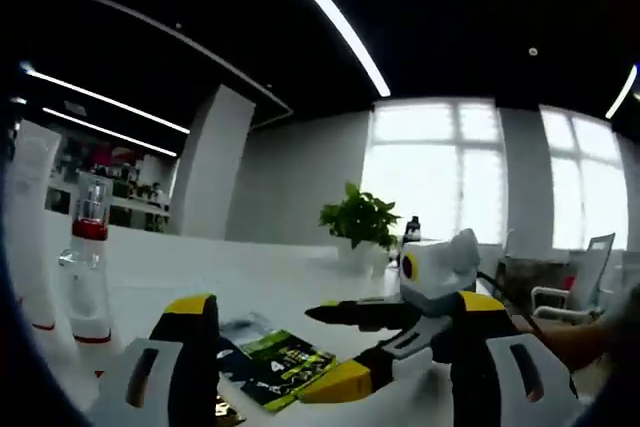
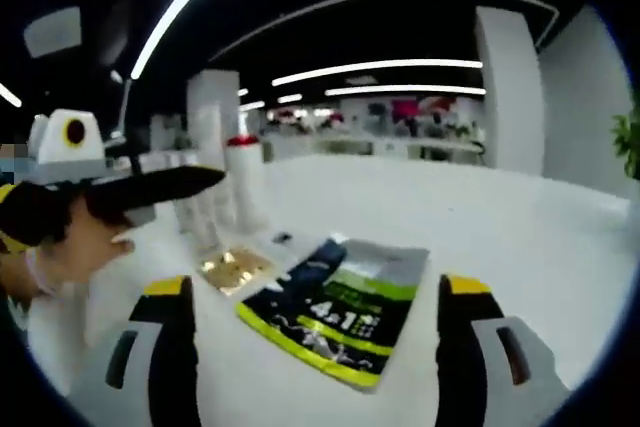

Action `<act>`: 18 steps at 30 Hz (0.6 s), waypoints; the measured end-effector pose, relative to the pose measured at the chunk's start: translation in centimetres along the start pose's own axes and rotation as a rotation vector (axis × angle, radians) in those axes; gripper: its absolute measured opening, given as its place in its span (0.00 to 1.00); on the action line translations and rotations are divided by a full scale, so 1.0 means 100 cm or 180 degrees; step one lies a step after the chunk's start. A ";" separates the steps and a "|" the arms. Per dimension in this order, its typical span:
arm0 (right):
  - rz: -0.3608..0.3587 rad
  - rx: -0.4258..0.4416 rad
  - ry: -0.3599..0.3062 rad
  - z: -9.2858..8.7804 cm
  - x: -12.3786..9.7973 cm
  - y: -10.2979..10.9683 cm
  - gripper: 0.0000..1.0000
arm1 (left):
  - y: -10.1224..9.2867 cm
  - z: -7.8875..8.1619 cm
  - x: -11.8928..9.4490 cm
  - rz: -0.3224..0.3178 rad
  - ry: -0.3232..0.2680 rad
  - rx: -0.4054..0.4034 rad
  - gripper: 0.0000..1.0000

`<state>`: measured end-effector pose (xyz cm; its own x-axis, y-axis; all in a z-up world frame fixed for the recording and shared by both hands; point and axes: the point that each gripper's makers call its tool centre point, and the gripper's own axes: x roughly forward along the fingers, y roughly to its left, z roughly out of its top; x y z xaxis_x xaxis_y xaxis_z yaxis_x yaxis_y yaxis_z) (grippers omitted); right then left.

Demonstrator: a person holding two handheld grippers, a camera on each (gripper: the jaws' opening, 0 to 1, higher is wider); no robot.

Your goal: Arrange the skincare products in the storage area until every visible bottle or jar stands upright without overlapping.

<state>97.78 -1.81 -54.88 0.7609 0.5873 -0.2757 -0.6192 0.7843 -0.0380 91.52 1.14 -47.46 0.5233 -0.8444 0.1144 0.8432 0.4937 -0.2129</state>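
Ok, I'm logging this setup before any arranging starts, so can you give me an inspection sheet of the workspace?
Surface: white table, broad and glossy.
Job's things: clear bottle with a red collar and a white tube stand upright side by side; in the right gripper view, white bottles, one red-capped.
Clutter: dark and green sachet lying flat; small gold packet lying flat beside it.
Grippers: left gripper open, fingers apart over the sachet; right gripper open, holding nothing.
Cables: nothing seen.
Surroundings: potted plant on the table, bright windows, office chair, ceiling light strips.
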 end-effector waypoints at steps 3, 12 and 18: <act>-0.0021 -0.0083 -0.0163 0.015 -0.005 0.006 1.00 | -0.011 0.009 -0.002 -0.0055 0.0044 -0.0001 0.98; -0.0100 0.0370 -0.0636 0.060 -0.032 0.018 0.95 | -0.039 0.053 -0.030 -0.0043 0.0308 0.0560 0.97; 0.0182 0.0118 -0.0818 0.093 -0.054 0.054 0.97 | -0.042 0.088 -0.065 0.0087 0.0231 0.0515 0.95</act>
<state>92.15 1.07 -44.71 0.7521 0.6586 -0.0232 -0.6587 0.7524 0.0071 85.60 6.40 -38.80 0.5410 -0.8401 0.0390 0.8406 0.5387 -0.0554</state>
